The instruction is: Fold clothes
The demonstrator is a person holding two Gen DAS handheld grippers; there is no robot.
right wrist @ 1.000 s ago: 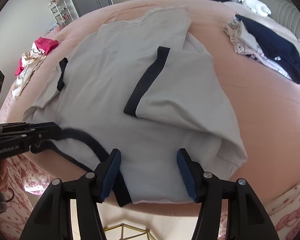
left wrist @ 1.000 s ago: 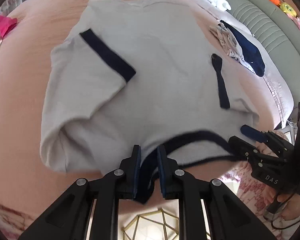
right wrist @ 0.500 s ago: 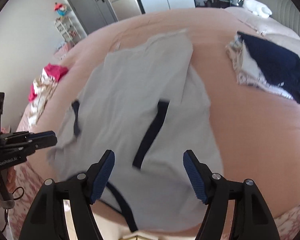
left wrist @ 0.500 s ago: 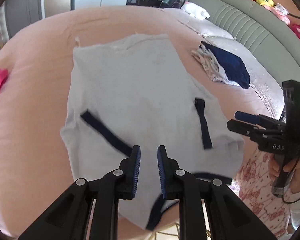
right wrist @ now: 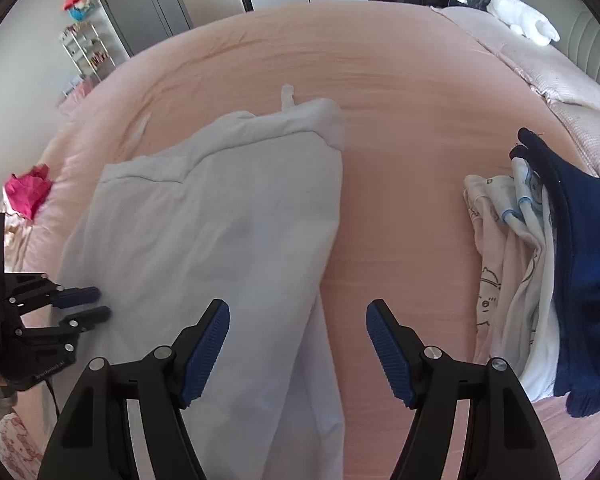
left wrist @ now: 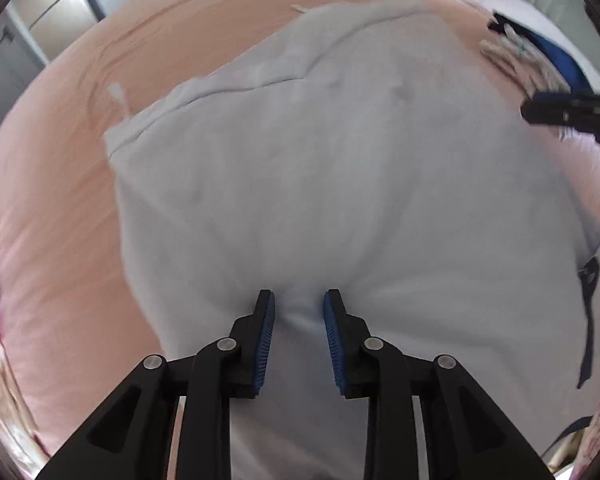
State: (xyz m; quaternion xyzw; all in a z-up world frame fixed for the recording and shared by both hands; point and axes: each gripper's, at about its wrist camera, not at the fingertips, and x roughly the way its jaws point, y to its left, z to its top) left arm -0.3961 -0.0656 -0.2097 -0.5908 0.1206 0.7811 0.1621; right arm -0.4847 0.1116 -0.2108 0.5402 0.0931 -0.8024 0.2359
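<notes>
Since a second ago I see both grippers carried across the bed [right wrist: 400,80], and the pale shirt [right wrist: 220,220] now lies folded over, its dark trim hidden. On my left gripper [left wrist: 299,316] the fingers are opening, shirt cloth bunched between them. My right gripper [right wrist: 298,320] hangs with fingers wide apart, holding nothing, beside a clothes pile [right wrist: 548,260].

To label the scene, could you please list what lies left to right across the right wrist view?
Left hand-held gripper → pink cloth → pale grey shirt → bare pink bedsheet → pile of white and navy clothes.
</notes>
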